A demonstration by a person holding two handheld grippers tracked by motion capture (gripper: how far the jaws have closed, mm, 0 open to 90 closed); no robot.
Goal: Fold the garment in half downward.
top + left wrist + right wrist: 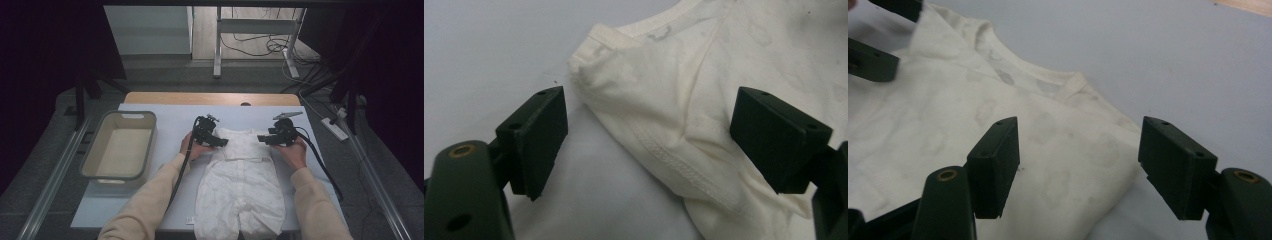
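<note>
White baby romper (240,185) is lying flat on the pale sheet (165,125) covering the table, its neckline pointing away from the person and its legs hanging toward the near edge, where they are running out of the high view. That view is showing the whole layout: the left gripper (220,142) is hovering at the garment's left shoulder and the right gripper (261,138) at its right shoulder, each held in a hand (192,148) coming out of a cream sleeve (150,200), with a black cable trailing from each tool. What it is not resolving is how the jaws are standing, and the two gripper views are supplying that. In the left gripper view the jaws of the left gripper (649,140) are standing wide apart, straddling the folded shoulder and stitched armhole seam of the romper (664,115), with neither pad pressing on the cloth. In the right gripper view the right gripper (1080,167) is likewise spread open above the other shoulder of the romper (1058,150), the ribbed neckline lying just beyond it, and the other tool's jaws are peeking in at the upper left corner. Farther out, the high view is showing a beige plastic basket (95,155) sitting on the sheet well to the left of the garment, and a strip of bare wooden table edge (210,98) beyond the sheet.
</note>
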